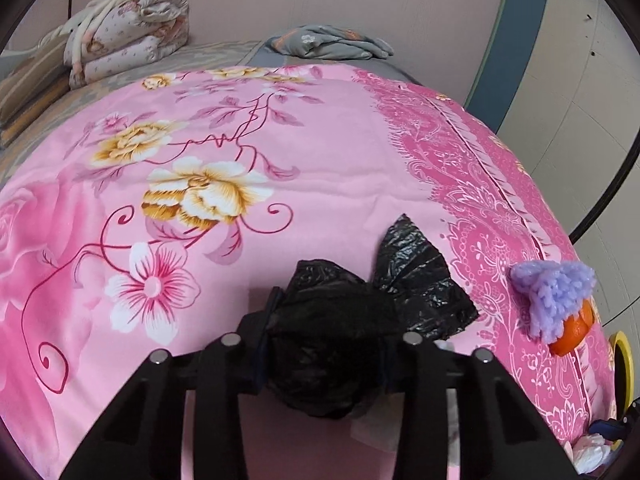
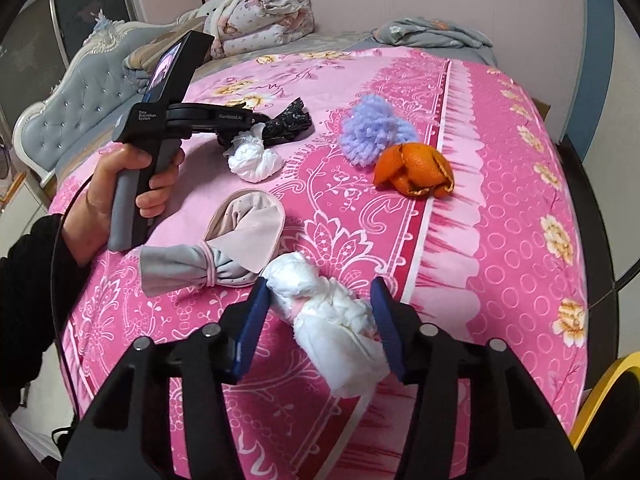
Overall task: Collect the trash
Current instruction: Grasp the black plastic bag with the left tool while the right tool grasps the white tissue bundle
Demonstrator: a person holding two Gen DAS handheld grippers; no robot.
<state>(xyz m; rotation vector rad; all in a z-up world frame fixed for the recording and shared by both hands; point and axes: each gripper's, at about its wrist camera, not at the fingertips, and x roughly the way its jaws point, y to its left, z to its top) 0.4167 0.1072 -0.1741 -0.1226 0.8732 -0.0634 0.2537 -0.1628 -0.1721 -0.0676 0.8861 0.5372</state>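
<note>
In the left wrist view, the left gripper (image 1: 326, 344) is clamped on a crumpled black plastic bag (image 1: 336, 344), its blue pads pressed into the bunched film on both sides; a loose flap of the bag spreads onto the pink floral bedspread (image 1: 320, 152) just beyond the fingers. Near the right edge of the bed a fluffy lilac yarn bundle (image 1: 554, 292) lies touching a piece of orange peel (image 1: 574, 330). In the right wrist view, the right gripper (image 2: 322, 320) straddles a long wad of white tissue (image 2: 332, 320) lying on the bedspread, both blue pads touching the wad's sides. A grey and pale pink folded sock (image 2: 224, 244) lies just left of it. Farther off, a smaller knotted white tissue ball (image 2: 254, 160) sits beside the left gripper's tip, which a bare hand (image 2: 124, 192) holds by its grey handle
</note>
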